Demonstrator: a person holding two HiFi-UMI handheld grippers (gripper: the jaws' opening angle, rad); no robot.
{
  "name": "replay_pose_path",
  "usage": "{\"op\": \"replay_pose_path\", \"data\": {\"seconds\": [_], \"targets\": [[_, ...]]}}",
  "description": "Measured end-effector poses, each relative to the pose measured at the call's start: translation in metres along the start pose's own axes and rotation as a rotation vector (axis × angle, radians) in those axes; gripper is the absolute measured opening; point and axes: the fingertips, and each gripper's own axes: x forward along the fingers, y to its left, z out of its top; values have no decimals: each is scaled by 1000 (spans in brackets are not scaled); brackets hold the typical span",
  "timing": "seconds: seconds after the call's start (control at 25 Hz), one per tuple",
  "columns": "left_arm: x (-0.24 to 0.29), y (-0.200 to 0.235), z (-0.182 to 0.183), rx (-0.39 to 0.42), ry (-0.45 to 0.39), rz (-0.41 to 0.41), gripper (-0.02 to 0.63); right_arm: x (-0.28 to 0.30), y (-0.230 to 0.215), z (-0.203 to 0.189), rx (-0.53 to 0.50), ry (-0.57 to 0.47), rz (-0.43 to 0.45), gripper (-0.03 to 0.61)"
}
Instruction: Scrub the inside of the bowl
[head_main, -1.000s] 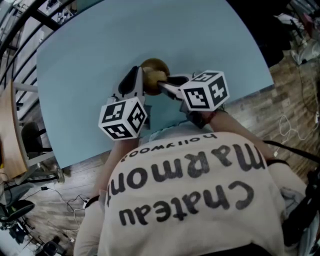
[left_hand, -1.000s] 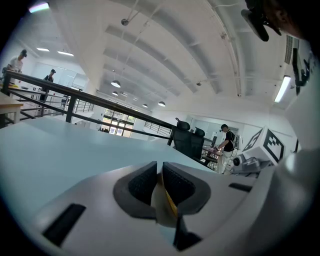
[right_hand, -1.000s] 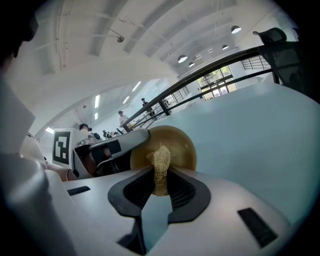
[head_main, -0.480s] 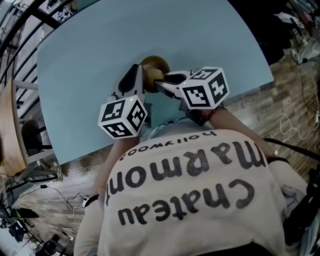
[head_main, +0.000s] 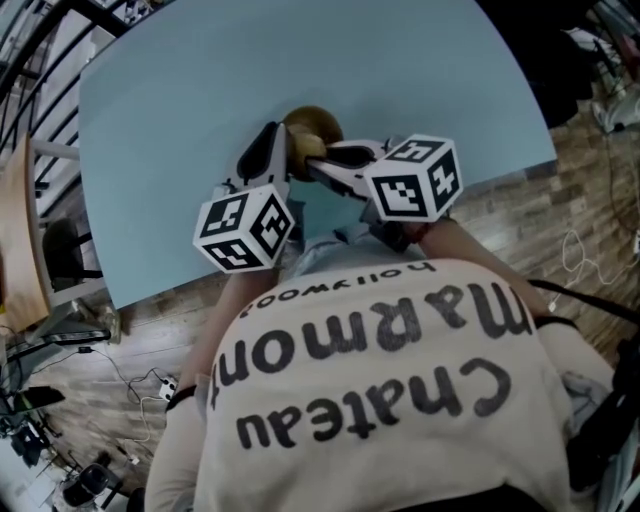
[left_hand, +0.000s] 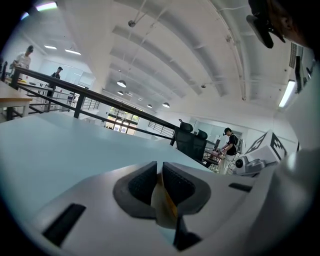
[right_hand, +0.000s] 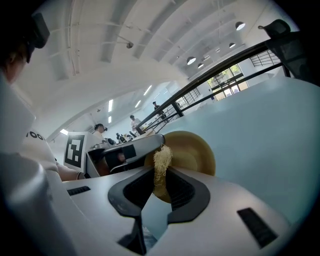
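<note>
Head view: both tools and the bowl (head_main: 318, 122) have shifted a touch toward the counter's (head_main: 180, 90) far edge, nothing else differs. I read this as a mid-scrub stroke, with both grips unchanged. The bowl sits around mid-counter, well in from every edge. The left tool (head_main: 280, 143) is at its left rim, the right tool (head_main: 312, 163) comes in from the right. The tools hide the bowl's inside, and the marker cubes and my shirt cover the near edge.

Left gripper view: the jaws are nearly closed, pinching a thin tan sliver, which I take to be the bowl's rim. The rest of the bowl is under the tool body.

Right gripper view: the jaws are clamped on a fibrous scrubber (right_hand: 161, 162) held in front of the bowl. I can't see where it touches, or whether it's the inside wall that faces me.
</note>
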Motion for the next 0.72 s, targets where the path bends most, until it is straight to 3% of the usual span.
{"op": "replay_pose_path", "data": {"seconds": [0.52, 0.72], "targets": [[7, -18, -11, -113, -4, 115, 35, -34, -6, -12, 1, 73, 129, 83], [17, -38, -17, -112, -5, 127, 32, -61, -23, -16, 3, 76, 144, 83]]}}
